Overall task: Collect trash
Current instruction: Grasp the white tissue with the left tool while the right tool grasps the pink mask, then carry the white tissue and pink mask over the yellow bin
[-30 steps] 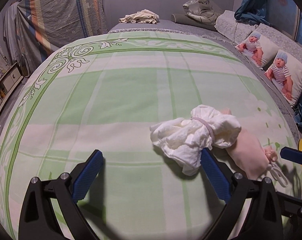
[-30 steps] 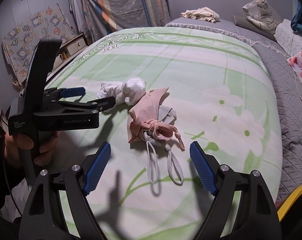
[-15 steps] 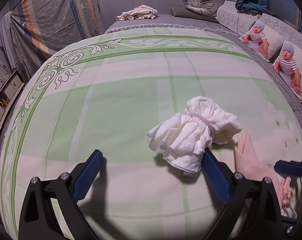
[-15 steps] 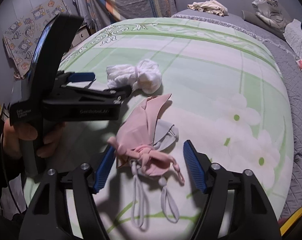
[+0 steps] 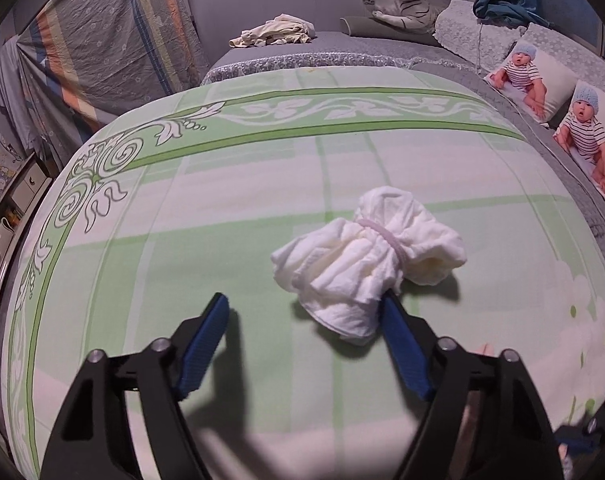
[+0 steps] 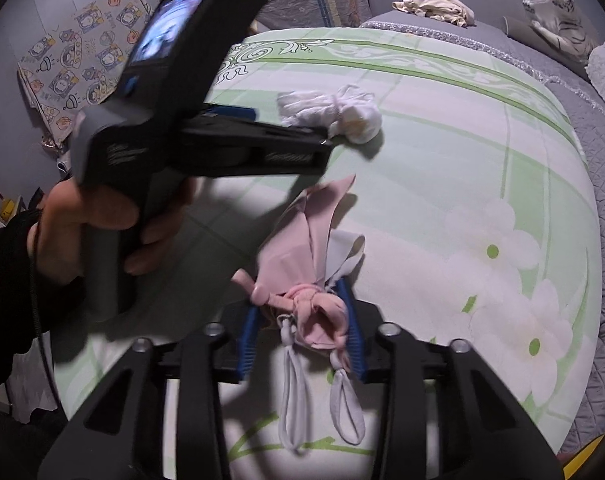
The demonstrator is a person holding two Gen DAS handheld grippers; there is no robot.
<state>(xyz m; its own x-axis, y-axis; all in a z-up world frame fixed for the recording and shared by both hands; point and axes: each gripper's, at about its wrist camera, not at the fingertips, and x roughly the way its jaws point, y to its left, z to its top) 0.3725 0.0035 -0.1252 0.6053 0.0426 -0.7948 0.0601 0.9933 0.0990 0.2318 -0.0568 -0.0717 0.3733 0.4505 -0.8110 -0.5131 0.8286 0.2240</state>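
Note:
A white wad of tissue tied with a band point(image 5: 366, 256) lies on the green bedsheet point(image 5: 182, 240). My left gripper point(image 5: 302, 308) is just in front of it with its jaws closing. The wad leans on the right finger point(image 5: 402, 340), while the left finger stands well clear of it. In the right wrist view a crumpled pink face mask point(image 6: 306, 240) with white ear loops point(image 6: 294, 392) lies on the sheet. My right gripper point(image 6: 302, 312) is closing on the mask's knotted end, with both blue pads against it. The white wad point(image 6: 342, 114) shows beyond.
A hand point(image 6: 102, 216) holds the left gripper's black body across the right wrist view. At the bed's far end are a crumpled cloth point(image 5: 274, 32) and a tiger plush point(image 5: 398, 4). Baby-print pillows point(image 5: 542, 80) line the right side. A drawer unit point(image 5: 6, 220) stands left.
The left gripper slid along the bed, the pink mask left its view, and its jaws narrowed. The right gripper moved forward over the pink mask and its jaws closed around the knot.

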